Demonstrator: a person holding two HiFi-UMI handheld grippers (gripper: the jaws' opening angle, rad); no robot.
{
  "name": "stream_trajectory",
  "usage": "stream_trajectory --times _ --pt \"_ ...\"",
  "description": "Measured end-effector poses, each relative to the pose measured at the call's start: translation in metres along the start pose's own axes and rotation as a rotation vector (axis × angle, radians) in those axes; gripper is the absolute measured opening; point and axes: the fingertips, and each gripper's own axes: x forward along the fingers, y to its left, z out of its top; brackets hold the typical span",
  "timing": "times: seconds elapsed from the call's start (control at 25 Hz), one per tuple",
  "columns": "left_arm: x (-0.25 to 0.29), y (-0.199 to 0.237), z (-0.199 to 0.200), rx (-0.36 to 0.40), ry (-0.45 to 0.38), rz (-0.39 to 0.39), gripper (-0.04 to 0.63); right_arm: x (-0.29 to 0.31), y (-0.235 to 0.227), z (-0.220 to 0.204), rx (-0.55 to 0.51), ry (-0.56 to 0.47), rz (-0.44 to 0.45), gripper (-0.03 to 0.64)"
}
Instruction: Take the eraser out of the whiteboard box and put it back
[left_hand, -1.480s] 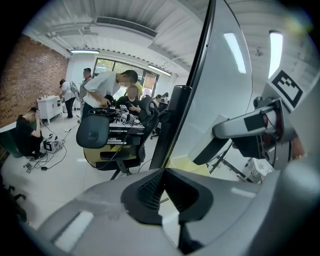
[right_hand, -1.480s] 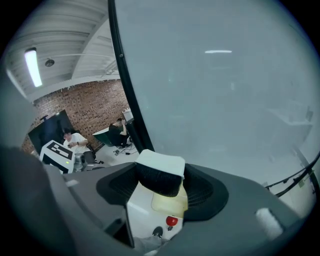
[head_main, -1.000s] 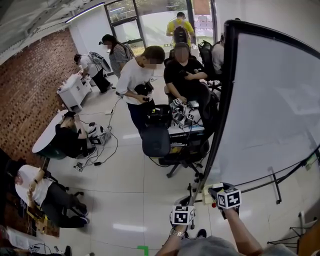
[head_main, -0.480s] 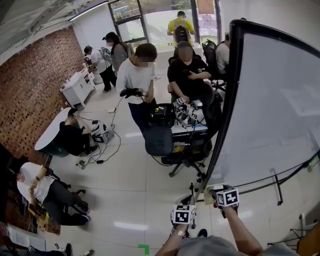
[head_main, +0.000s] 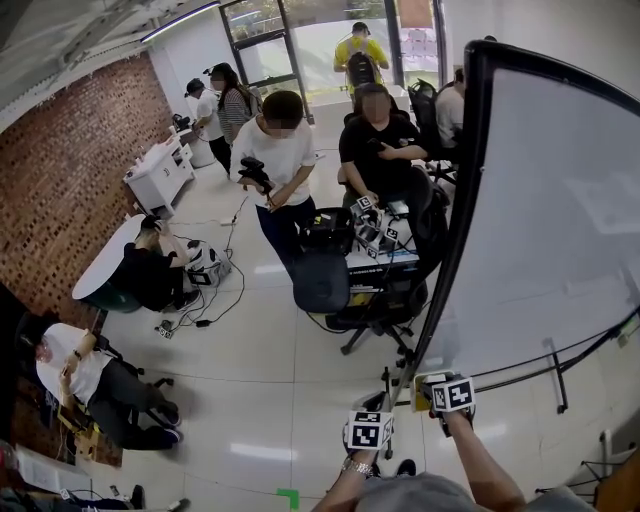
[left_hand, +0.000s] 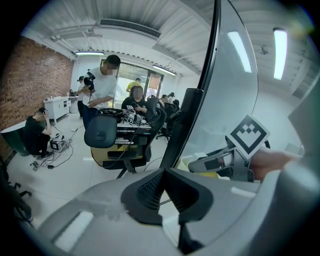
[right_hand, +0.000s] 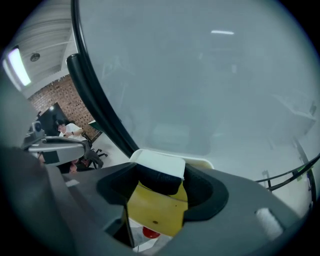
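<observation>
Right gripper view: my right gripper (right_hand: 161, 186) had its fingers clenched on the eraser (right_hand: 158, 164), with the white back up, the dark felt under it, and a finger against each side.
Eraser place: it was at the centre of that frame, directly above the yellow whiteboard box (right_hand: 159, 212). I could not tell whether the felt touched the box or hung just clear of it.
Box place: it sat at the lower corner of the whiteboard (head_main: 560, 220), at the lower middle of the head view. Something red (right_hand: 149, 232) showed below the yellow at the bottom of the right gripper view.
Left gripper: my left gripper (left_hand: 165, 175) had its fingers pressed together on nothing. It hung beside the board's black edge, near the right gripper but apart from it.
Step, as I judged it: the eraser was at the mouth of the box, either coming out or going back in. These views did not settle which.
Risk, slip: my hold looked to be on the soft felt as much as on the hard back, so a quick move might have let the eraser twist or drop.
Risk, snag: if I had lowered it tilted, a corner could have caught the box wall and jammed instead of seating.
Risk, knock: pushing down hard could have shoved the box or rocked the board.
Risk, crowding: my idle left gripper was close enough to bump the right one if I swung it across.
</observation>
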Motion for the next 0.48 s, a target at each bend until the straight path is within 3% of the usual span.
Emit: stream_trajectory --times 0.48 --pt "-0.0037 0.0070 0.0025 -0.007 -0.011 0.018 0.003 -0.0056 -0.0008 0.0018 0.019 -0.024 -0.008 0.287"
